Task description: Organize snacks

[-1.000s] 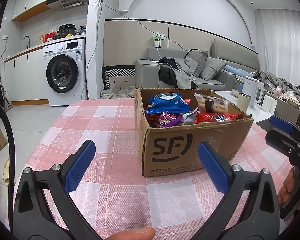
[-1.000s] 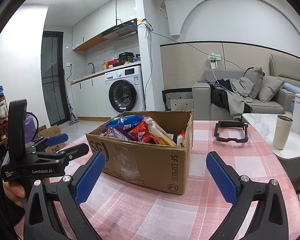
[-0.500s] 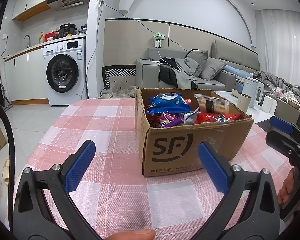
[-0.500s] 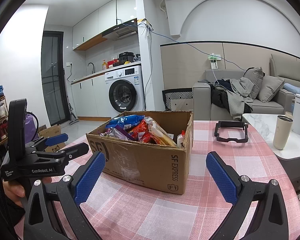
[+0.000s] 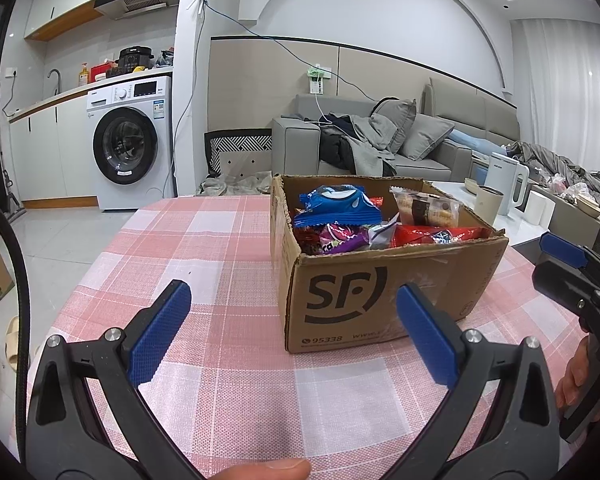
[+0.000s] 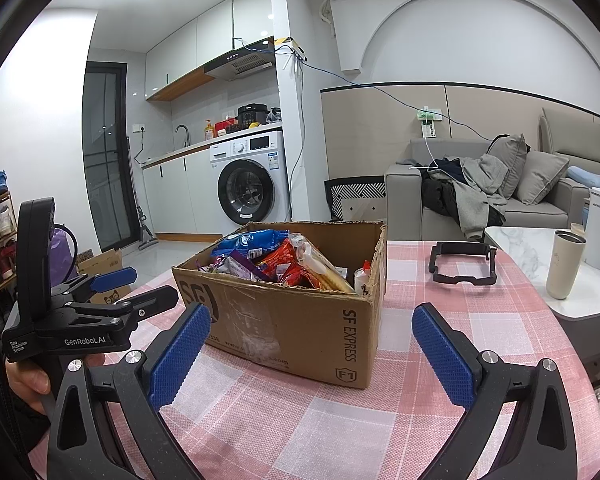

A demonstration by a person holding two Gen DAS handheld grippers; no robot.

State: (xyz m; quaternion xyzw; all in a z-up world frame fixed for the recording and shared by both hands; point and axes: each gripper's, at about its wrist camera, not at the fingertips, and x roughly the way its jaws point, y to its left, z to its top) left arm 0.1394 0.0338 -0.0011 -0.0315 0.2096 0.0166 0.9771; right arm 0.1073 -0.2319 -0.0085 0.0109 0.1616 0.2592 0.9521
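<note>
Both tools, left tool (image 5: 290, 332) and right tool (image 6: 310, 350), gape wide and empty near the snack-filled box (image 5: 384, 300) mid-table (image 5: 204, 264).

We see an open brown cardboard box (image 5: 380, 300) standing upright on the pink checked tablecloth, printed with a black SF logo on one side and SF EXPRESS on another. It is heaped with snack packets: a blue packet (image 5: 336, 205) on top, a purple one (image 5: 342, 238) beneath it, a red one (image 5: 436, 235), and a clear pack of brown biscuits (image 5: 426, 209) leaning at the back.
</note>
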